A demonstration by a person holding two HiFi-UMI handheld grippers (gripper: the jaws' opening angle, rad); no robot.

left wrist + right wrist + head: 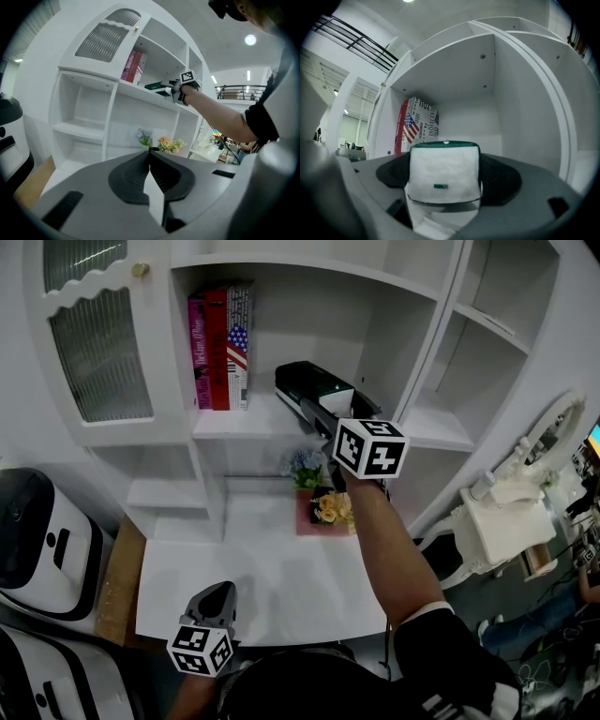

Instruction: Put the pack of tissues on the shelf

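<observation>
The pack of tissues (310, 383), dark green on top with white sides, is held in my right gripper (322, 414), which is shut on it. In the right gripper view the pack (444, 172) fills the gap between the jaws and faces the open shelf compartment (469, 116). It hovers at the front edge of the white shelf board (234, 421), just right of the upright books (221, 348). I cannot tell whether it rests on the board. My left gripper (218, 596) hangs low over the white tabletop (281, 582), shut and empty, its jaws meeting (150, 151).
A few books (417, 123) stand at the compartment's left wall. Flowers on a pink box (330, 508) sit in the niche below. A ribbed-glass cabinet door (98, 348) is at left, a white machine (37, 540) on the floor, a white dresser (502, 517) at right.
</observation>
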